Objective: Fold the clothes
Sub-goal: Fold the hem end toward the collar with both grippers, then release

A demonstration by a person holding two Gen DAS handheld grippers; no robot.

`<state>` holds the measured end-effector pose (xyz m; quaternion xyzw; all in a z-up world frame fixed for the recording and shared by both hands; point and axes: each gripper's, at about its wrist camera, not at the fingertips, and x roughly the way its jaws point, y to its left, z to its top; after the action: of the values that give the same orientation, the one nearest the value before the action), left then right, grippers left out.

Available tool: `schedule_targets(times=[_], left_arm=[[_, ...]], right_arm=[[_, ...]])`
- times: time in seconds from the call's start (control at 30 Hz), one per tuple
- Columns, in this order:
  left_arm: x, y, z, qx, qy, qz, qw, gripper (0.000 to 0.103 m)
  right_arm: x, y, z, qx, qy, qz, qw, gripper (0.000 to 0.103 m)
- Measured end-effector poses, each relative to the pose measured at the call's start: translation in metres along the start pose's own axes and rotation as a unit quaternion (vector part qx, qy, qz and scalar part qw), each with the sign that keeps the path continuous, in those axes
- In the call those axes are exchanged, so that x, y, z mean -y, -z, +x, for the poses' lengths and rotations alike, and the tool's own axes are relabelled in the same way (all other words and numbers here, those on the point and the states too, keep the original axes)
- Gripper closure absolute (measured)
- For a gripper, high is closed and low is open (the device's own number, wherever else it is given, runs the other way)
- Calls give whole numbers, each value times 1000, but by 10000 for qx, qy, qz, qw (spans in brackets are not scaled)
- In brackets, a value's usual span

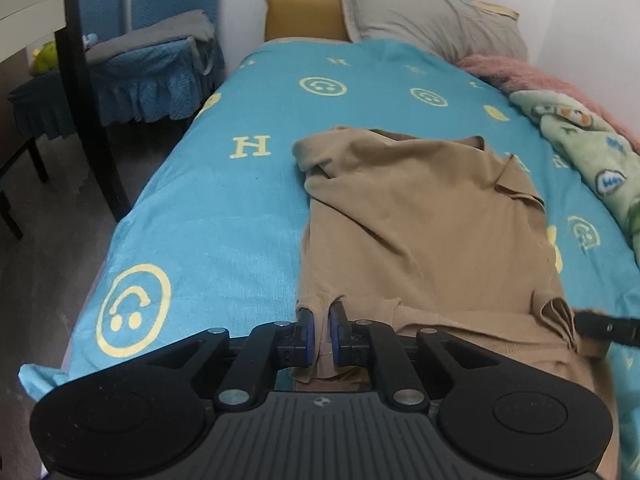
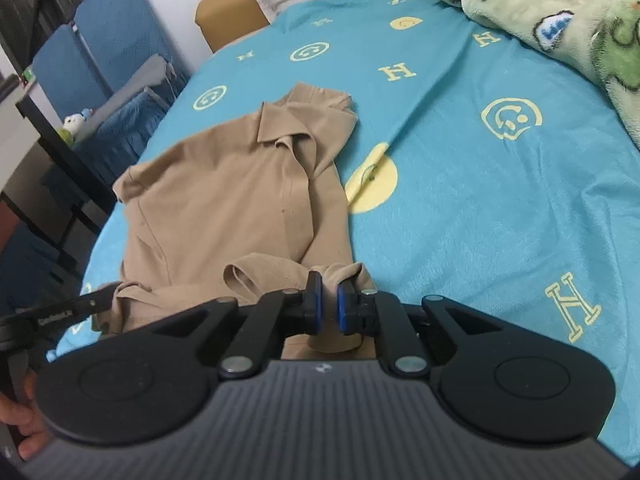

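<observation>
A tan polo shirt point(image 1: 424, 232) lies on the bed with its collar at the far end; it also shows in the right wrist view point(image 2: 224, 196). My left gripper point(image 1: 322, 314) is shut on the shirt's near hem at its left corner. My right gripper point(image 2: 329, 296) is shut on the near hem at the right corner, where the cloth bunches up. The right gripper's tip shows in the left wrist view point(image 1: 600, 324), and the left gripper's tip shows in the right wrist view point(image 2: 80, 304).
The bed has a turquoise cover point(image 1: 208, 216) with yellow smileys and H letters. A green fleece blanket point(image 1: 592, 160) and a pink one lie along its right side, a grey pillow point(image 1: 432, 16) at the head. Blue-covered chairs point(image 1: 148, 72) and a dark table stand left.
</observation>
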<state>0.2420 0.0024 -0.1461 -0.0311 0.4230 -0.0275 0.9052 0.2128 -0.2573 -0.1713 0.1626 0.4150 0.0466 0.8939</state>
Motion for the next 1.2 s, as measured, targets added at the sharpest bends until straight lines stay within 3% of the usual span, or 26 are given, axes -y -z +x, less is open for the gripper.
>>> schedule_targets(times=[0.03, 0.1, 0.2, 0.27, 0.3, 0.33, 0.6, 0.77, 0.93, 1.2], left_arm=[[-1, 1, -2, -2, 37, 16, 10000, 83], [-1, 3, -8, -13, 22, 48, 10000, 50], [1, 7, -32, 150, 52, 183, 9997, 39], [3, 11, -52, 263, 150, 242, 9992, 29], [5, 13, -63, 346, 172, 253, 9989, 21], [7, 15, -76, 452, 221, 261, 9984, 19], [19, 44, -173, 1214, 459, 444, 9905, 10], [24, 69, -214, 1559, 501, 493, 9853, 5], [25, 88, -233, 1730, 569, 423, 9824, 5], [23, 92, -230, 1668, 467, 363, 9842, 4]], right_arm=[[-1, 0, -1, 8, 1, 16, 10000, 91], [-2, -1, -5, 24, 8, 23, 10000, 90], [-7, -1, -18, 103, 75, -20, 9999, 83], [-11, 2, -32, 261, 113, -58, 9996, 50], [-14, 4, -42, 377, 87, -81, 9992, 26], [-17, 7, -51, 506, 62, -111, 9986, 15], [-47, 36, -134, 1112, -72, -555, 9922, 15], [-57, 64, -177, 1477, -95, -737, 9862, 15], [-56, 85, -196, 1632, -168, -679, 9841, 15], [-59, 85, -195, 1819, -113, -778, 9802, 15]])
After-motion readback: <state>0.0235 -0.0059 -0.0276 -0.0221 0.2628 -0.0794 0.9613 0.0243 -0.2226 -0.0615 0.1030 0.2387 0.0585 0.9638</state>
